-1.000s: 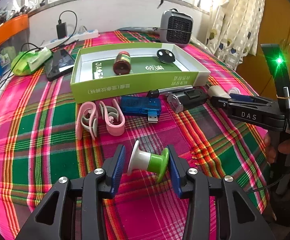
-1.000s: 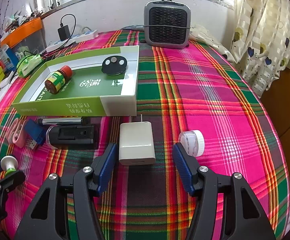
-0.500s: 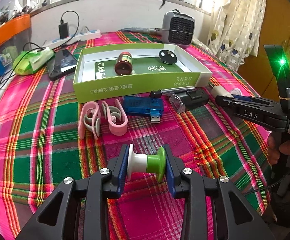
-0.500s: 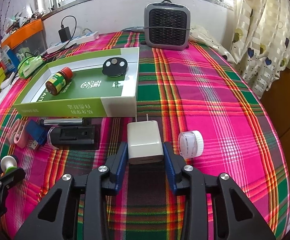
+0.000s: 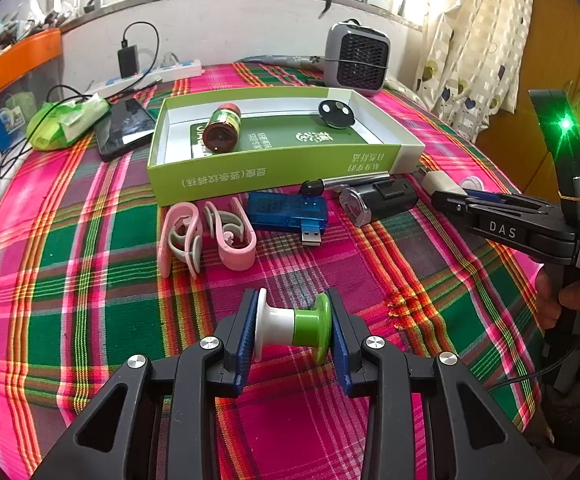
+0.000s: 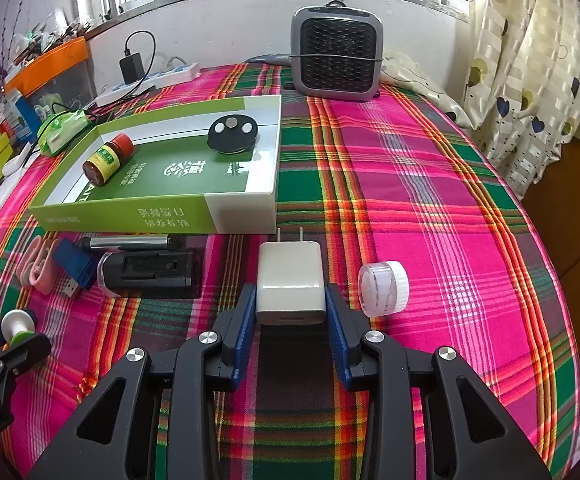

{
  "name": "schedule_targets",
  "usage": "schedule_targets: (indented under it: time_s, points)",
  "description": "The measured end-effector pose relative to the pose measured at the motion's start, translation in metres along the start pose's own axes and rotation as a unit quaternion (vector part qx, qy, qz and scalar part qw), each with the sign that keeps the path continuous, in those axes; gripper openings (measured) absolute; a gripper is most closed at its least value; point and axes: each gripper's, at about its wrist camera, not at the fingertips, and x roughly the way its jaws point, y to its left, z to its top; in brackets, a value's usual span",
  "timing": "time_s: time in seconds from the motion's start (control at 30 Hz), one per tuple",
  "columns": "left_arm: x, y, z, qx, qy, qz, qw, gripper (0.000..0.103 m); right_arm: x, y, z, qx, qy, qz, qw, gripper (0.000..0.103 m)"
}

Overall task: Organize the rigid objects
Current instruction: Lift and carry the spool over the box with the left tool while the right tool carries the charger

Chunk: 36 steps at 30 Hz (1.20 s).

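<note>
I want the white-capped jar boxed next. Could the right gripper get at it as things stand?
Probably not yet: the right gripper is shut on the white charger. The white-capped jar lies just right of it on open cloth, unobstructed once the charger is dropped.

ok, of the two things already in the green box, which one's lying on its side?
The small brown bottle with the red cap, at the box's left end. The black round remote lies flat, buttons up.

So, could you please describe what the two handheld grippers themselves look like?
Both are matte black plastic with blue ribbed pads and silver screws. The left gripper and right gripper match. Seen sideways, the right one bears white "DAS" lettering, a green light, a thin black cable and a label.
</note>
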Motion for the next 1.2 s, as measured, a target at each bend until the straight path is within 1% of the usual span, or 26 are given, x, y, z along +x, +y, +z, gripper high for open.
schedule_targets:
  time_s: [0.53, 0.67, 1.2]
  points:
    - [-0.009, 0.002, 0.011, -0.004, -0.012, 0.001, 0.9999, 0.032, -0.008, -0.001, 0.003, 0.001, -0.012, 0.004, 1.000, 0.035]
    - [-0.014, 0.001, 0.018, -0.003, -0.021, 0.004, 0.9998, 0.032, -0.012, -0.002, 0.005, 0.000, -0.018, 0.010, 1.000, 0.035]
    - [-0.024, 0.004, 0.044, 0.001, -0.047, 0.014, 0.9988, 0.032, -0.024, -0.007, 0.020, -0.001, -0.038, 0.012, 0.999, 0.035]
